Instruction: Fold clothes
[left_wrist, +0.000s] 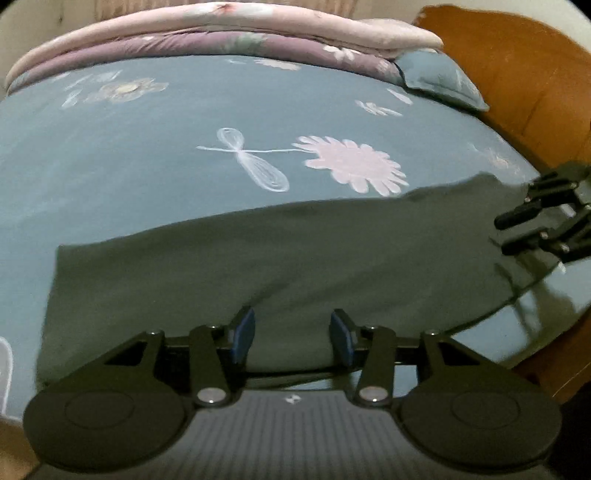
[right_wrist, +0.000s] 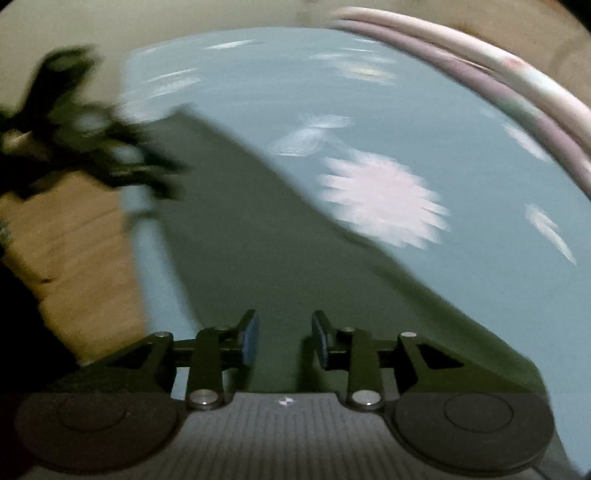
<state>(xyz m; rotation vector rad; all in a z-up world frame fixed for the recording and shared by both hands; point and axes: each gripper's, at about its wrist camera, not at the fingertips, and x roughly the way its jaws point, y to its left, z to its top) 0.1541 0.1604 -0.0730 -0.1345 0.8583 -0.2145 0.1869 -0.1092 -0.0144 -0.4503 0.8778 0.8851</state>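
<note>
A dark green garment lies flat on the blue flowered bedsheet, near the bed's front edge. My left gripper hovers open over the garment's near edge, and nothing sits between its blue pads. My right gripper comes in from the right over the garment's right end, its fingers apart. In the blurred right wrist view the garment runs as a long strip away from my open right gripper. The left gripper shows there as a dark smear at the strip's far end.
A folded pink and purple quilt lies along the far side of the bed. A blue pillow rests by the wooden headboard. Wooden floor shows beside the bed's edge.
</note>
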